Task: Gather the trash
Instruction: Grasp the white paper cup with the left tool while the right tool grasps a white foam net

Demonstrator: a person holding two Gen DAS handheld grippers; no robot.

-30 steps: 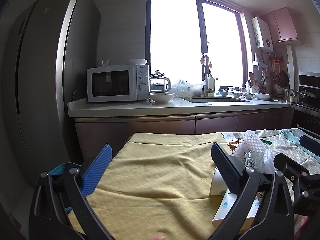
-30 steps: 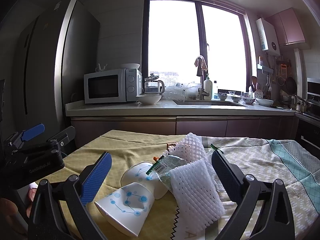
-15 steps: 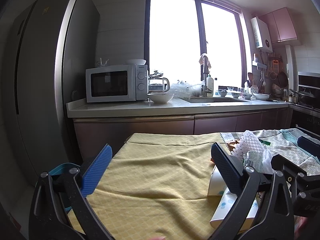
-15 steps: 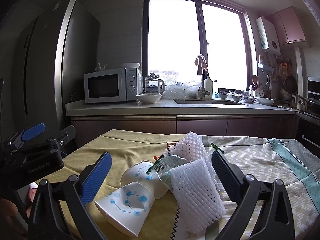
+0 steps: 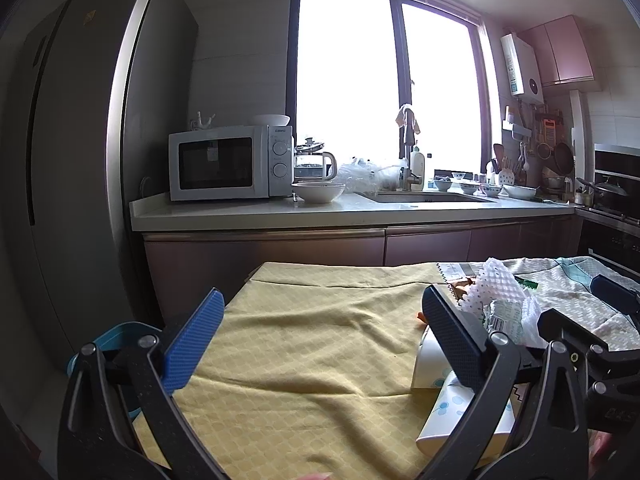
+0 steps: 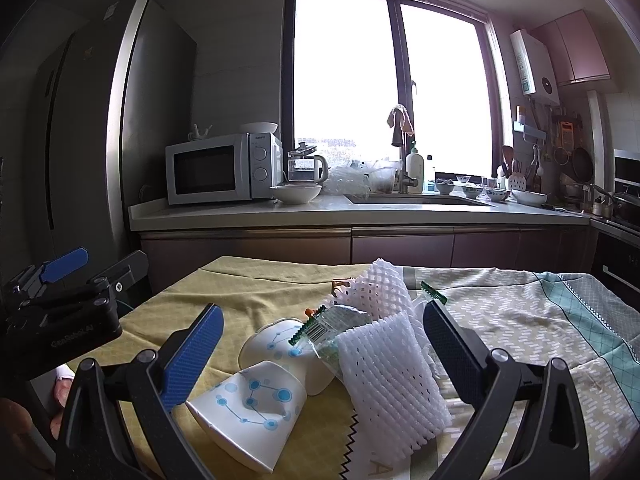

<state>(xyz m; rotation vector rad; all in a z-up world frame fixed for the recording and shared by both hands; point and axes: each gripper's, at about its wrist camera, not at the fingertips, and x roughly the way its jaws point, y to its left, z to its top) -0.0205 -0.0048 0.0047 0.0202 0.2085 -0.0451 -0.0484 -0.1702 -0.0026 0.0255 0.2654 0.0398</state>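
A heap of trash lies on the cloth-covered table. In the right wrist view a crushed white paper cup with blue dots (image 6: 248, 412) lies nearest, a second cup (image 6: 276, 350) behind it. White foam fruit netting (image 6: 390, 380) and a clear wrapper with a barcode (image 6: 326, 330) rest on them. My right gripper (image 6: 320, 354) stands open just above the heap, holding nothing. My left gripper (image 5: 322, 338) is open over bare yellow cloth (image 5: 304, 352), with the cups (image 5: 446, 416) and netting (image 5: 494, 290) to its right. The left gripper's body (image 6: 64, 304) shows at the left edge of the right wrist view.
A blue bin (image 5: 114, 338) sits low beside the table's left edge. Beyond the table run a kitchen counter (image 6: 360, 212) with a microwave (image 6: 222, 174), a bowl and a sink, and a tall fridge (image 5: 80, 160) on the left. A patterned green cloth (image 6: 540, 320) covers the table's right side.
Both views shift only slightly; the left view drifts a little so the trash sits marginally further right. Neither gripper's opening has changed and nothing was taken hold of.
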